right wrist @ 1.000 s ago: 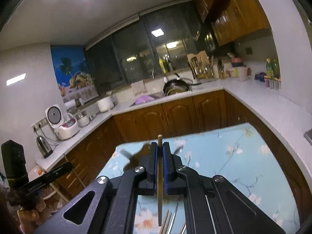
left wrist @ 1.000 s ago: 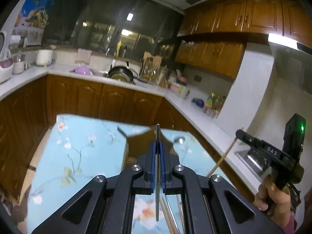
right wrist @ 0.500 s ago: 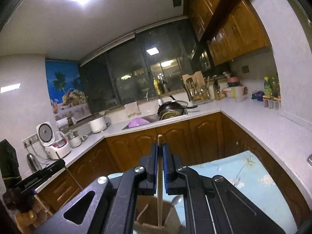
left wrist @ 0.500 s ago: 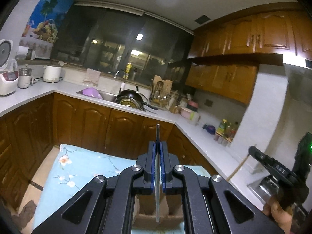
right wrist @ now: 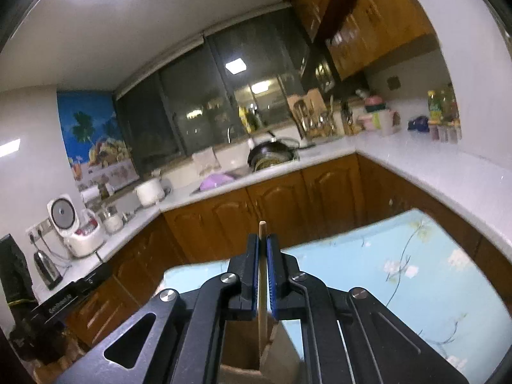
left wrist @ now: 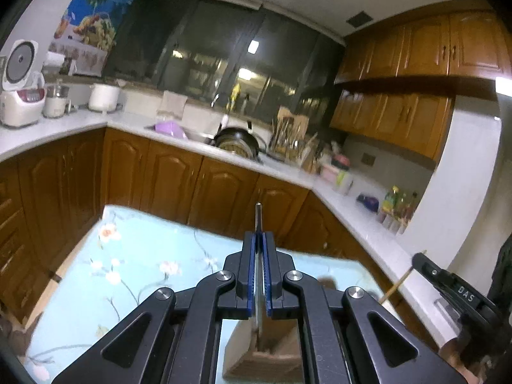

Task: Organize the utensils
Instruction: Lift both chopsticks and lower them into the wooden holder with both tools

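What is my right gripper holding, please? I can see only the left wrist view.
Observer: The right gripper is shut on a wooden chopstick, held upright.
Operator: Thank you. Where does its lower end sit?
Observer: It reaches down into the open brown box just below the gripper.

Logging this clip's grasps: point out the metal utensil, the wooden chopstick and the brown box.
metal utensil (left wrist: 258,216): left wrist view, tip above the gripper fingers.
wooden chopstick (right wrist: 262,235): right wrist view, top end between the fingers.
brown box (left wrist: 265,363): left wrist view, front wall.
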Action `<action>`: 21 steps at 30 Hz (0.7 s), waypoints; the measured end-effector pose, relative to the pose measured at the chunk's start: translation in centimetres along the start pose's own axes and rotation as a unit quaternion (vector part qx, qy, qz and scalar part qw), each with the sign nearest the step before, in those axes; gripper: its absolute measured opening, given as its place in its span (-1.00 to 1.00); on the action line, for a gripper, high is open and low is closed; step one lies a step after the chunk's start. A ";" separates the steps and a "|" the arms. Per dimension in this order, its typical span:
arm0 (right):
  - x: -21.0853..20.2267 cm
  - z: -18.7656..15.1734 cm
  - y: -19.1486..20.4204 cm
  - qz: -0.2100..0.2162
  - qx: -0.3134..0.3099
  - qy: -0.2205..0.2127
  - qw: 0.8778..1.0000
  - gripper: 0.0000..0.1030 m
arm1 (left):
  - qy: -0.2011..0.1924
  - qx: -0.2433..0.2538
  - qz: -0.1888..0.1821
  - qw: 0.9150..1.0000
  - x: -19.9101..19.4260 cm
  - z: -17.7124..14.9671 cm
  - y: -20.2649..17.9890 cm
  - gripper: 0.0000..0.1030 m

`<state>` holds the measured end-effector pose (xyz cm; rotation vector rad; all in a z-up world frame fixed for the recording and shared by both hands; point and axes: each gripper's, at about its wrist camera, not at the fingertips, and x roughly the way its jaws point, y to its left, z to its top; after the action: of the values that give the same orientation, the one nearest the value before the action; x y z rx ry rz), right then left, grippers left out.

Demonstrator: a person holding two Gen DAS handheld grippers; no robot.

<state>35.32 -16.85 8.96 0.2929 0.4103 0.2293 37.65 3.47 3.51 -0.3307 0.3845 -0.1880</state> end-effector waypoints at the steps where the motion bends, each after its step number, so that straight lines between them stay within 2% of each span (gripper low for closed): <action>1: 0.3 -0.4 -0.1 0.001 0.000 0.006 1.000 -0.90 | 0.007 0.000 0.000 1.000 0.6 -0.2 0.0 -0.95; 5: 0.2 -1.0 -0.3 -0.004 -0.006 0.009 1.000 -0.90 | 0.035 -0.004 -0.008 0.999 2.7 -0.8 0.2 -0.94; 11: 0.8 -0.4 -0.8 -0.009 0.001 0.033 0.999 -0.89 | 0.041 0.000 -0.007 0.999 4.1 1.4 0.1 -0.94; 16: 1.2 -0.6 -1.3 -0.010 0.010 0.042 0.999 -0.87 | 0.042 0.007 -0.003 0.999 3.4 2.6 1.3 -0.93; 19: 1.0 -0.7 -1.4 -0.007 0.014 0.044 0.999 -0.75 | 0.052 0.010 -0.001 0.999 2.2 1.9 1.9 -0.92; 20: 0.8 -0.6 -1.5 -0.004 0.018 0.045 0.999 -0.59 | 0.056 0.010 -0.001 0.998 1.7 1.9 1.9 -0.88; 21: 0.6 -0.6 -1.6 0.000 0.020 0.044 0.999 -0.24 | 0.060 0.011 0.002 0.998 1.4 1.9 1.8 -0.82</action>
<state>35.84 -18.06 7.66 0.3233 0.5027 0.2358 39.93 5.35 4.10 -0.2979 0.5016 -0.2083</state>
